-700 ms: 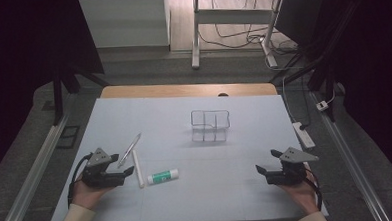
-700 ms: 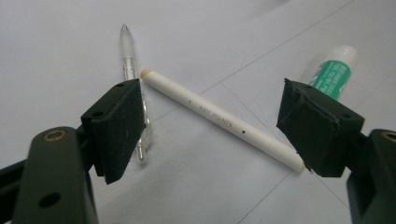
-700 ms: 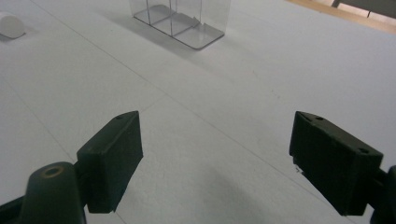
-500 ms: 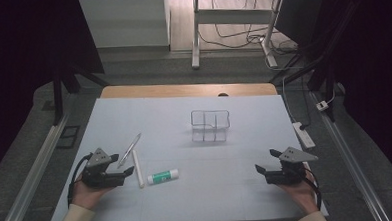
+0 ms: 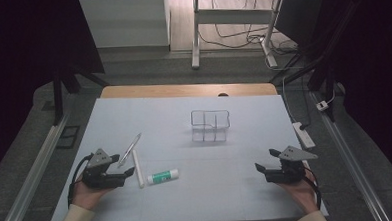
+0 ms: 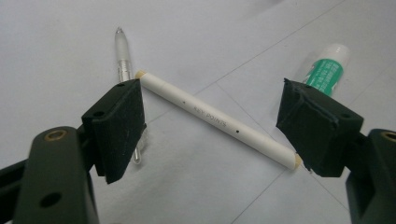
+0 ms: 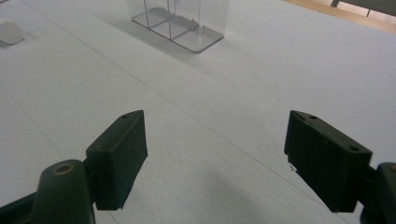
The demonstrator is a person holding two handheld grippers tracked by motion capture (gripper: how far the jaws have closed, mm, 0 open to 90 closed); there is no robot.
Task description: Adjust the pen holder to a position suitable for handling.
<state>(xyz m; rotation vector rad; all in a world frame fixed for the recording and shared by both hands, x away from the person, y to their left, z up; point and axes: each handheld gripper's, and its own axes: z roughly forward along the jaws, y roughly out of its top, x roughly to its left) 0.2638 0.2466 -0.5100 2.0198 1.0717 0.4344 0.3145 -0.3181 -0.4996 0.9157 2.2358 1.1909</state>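
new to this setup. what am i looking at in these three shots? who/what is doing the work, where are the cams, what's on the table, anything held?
No robot arm here: a person holds a two-jaw claw in each hand. The high view looks down from above the person's side; the left claw and right claw sit near the bottom. The other two cameras ride on the claws and look along their black jaws. On the pale table lie a white marker, a clear pen and a green-labelled glue stick, with a clear divided organiser farther back. Both claws are open and hold nothing; the marker lies on the table between the left claw's jaws.
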